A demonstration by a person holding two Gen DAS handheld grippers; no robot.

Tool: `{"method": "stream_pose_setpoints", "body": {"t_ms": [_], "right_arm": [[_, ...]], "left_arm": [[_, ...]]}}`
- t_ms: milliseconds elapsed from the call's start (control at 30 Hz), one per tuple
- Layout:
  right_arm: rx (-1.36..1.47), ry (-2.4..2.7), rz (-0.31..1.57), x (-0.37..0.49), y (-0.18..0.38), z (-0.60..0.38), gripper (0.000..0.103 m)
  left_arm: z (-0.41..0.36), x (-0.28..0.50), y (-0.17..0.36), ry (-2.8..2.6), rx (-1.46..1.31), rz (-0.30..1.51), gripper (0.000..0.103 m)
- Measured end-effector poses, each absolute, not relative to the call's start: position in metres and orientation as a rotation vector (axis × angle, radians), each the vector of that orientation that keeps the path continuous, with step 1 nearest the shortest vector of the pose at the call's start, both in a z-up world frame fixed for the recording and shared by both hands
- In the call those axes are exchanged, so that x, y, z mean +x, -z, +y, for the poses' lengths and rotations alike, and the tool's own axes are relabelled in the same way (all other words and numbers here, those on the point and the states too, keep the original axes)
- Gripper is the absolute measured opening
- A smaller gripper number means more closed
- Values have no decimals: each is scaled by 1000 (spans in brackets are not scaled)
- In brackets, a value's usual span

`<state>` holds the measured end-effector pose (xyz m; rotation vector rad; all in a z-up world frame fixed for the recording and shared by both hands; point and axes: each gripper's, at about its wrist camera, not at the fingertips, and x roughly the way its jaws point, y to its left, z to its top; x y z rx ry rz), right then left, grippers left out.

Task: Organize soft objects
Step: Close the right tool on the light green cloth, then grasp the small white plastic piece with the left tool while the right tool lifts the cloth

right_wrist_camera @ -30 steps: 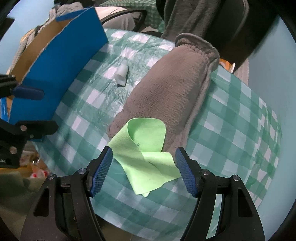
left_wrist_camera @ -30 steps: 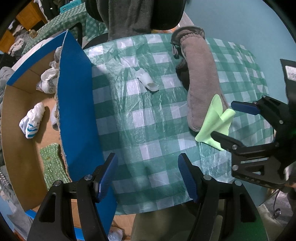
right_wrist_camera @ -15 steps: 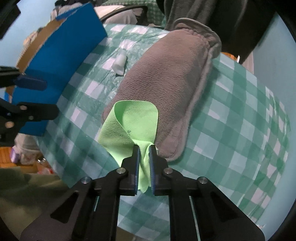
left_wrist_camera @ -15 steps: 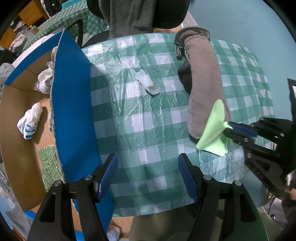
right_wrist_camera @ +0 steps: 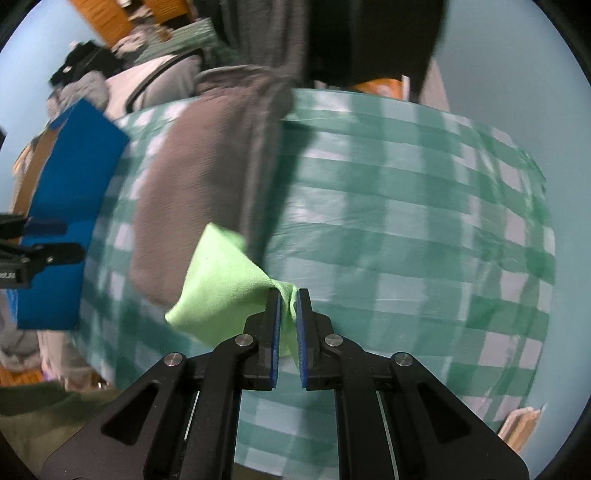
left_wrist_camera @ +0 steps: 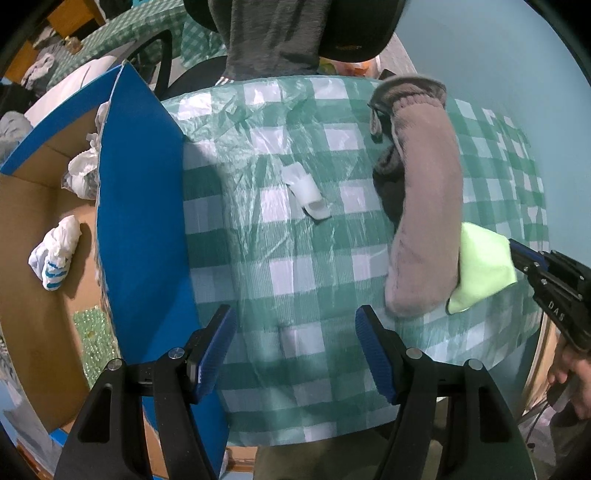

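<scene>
My right gripper (right_wrist_camera: 287, 295) is shut on a light green cloth (right_wrist_camera: 221, 288) and holds it just above the table, beside the near end of a long grey-brown fleece item (right_wrist_camera: 207, 177). In the left wrist view the green cloth (left_wrist_camera: 484, 273) hangs from the right gripper (left_wrist_camera: 517, 251) at the right, next to the fleece item (left_wrist_camera: 424, 206). My left gripper (left_wrist_camera: 291, 343) is open and empty over the table's near edge. A small white soft object (left_wrist_camera: 306, 192) lies mid-table.
A green-checked tablecloth (left_wrist_camera: 295, 273) covers the table. A blue-sided cardboard box (left_wrist_camera: 140, 206) stands at the left, holding a rolled white sock (left_wrist_camera: 55, 254), a white bundle (left_wrist_camera: 81, 173) and a green sponge (left_wrist_camera: 92, 339). A chair draped with grey clothing (left_wrist_camera: 273, 33) stands behind.
My right gripper closed on the green cloth and lifted it off the table, swinging right. The left gripper stayed open and shifted only slightly.
</scene>
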<state>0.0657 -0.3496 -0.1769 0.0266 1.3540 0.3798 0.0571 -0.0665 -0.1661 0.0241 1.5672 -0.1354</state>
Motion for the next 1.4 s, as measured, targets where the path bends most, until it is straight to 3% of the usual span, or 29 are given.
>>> {"method": "stream_pose_setpoints", "body": {"t_ms": [333,700,733,767,833,867,1400], "right_arm": [[120,-200,1366,93,186,-404,8],[184,-130,1359,111,186,-430,9],[187,-136,1368,112,187,-429,16],[190,-138,1376,114,189,-429,34],[200,-138,1381,114,189,-427,59],[202,-140,1375,113,188,-427,64],[144,-223,1400,125,199,-388,67]], "left_arm": [[-66,83,166,127,-25,1568,78],[-68,106,172,99,-28,1577,78],[-69,107,173,96,-29,1582,78],[-69,108,174,94,-32,1586,78],[-70,111,178,90,-37,1593,78],[-70,114,180,88,-40,1597,78],[-72,134,207,36,-68,1640,78]]}}
